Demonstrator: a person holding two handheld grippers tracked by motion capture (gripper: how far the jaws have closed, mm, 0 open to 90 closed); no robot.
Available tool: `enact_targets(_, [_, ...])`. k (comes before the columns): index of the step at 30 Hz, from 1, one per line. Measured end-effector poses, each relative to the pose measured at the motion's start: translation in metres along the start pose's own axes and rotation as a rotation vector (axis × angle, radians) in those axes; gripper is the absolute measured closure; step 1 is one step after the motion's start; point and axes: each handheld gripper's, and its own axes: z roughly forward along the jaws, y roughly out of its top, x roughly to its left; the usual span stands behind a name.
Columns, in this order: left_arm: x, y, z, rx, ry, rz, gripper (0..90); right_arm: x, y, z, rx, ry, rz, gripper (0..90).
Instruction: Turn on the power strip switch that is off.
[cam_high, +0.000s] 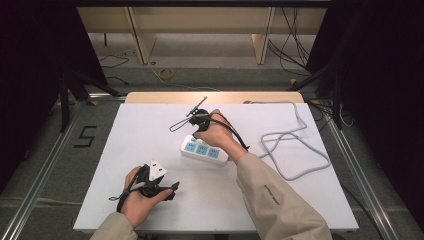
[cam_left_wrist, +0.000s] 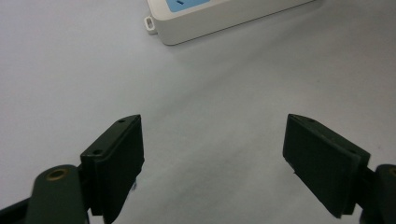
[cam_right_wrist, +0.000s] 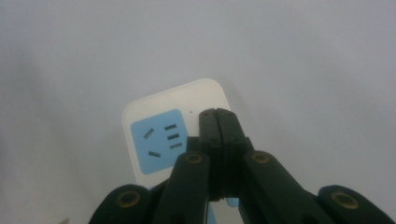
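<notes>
A: Where is the power strip?

B: In the high view the white power strip (cam_high: 204, 149), with three blue socket panels, lies just right of the frame's centre on the white table (cam_high: 150, 130). Its grey cable (cam_high: 300, 150) loops away toward the right edge.

A: And the right gripper?

B: The right gripper (cam_high: 197, 120) sits directly above the strip's upper-left end. In the right gripper view its jaws are pressed together with nothing between them, tips over the strip's end socket.

A: The left one?

B: The left gripper (cam_high: 172, 188) rests at lower left of the high view, well apart from the strip. Its jaws stand wide apart, empty, over bare table.
</notes>
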Motion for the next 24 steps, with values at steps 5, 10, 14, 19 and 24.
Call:
enact_targets(5, [0.000, 0.000, 0.000, 0.001, 0.000, 0.000, 20.3, 0.001, 0.002, 0.001, -0.005, -0.001, 0.000, 90.0])
enact_targets(10, [0.000, 0.000, 0.000, -0.001, -0.001, -0.001, 20.3, 0.001, 0.004, 0.003, -0.003, 0.002, 0.004, 90.0])
enact_targets(14, [0.000, 0.000, 0.000, 0.001, -0.003, 0.000, 20.3, 0.002, 0.004, 0.006, -0.003, 0.001, 0.004, 90.0])
enact_targets(19, [0.000, 0.000, 0.000, 0.000, -0.003, -0.003, 20.3, 0.002, 0.005, 0.009, -0.001, 0.002, 0.005, 90.0])
enact_targets(24, [0.000, 0.000, 0.000, -0.001, -0.002, 0.000, 20.3, 0.002, 0.005, 0.012, 0.000, 0.001, 0.009, 90.0])
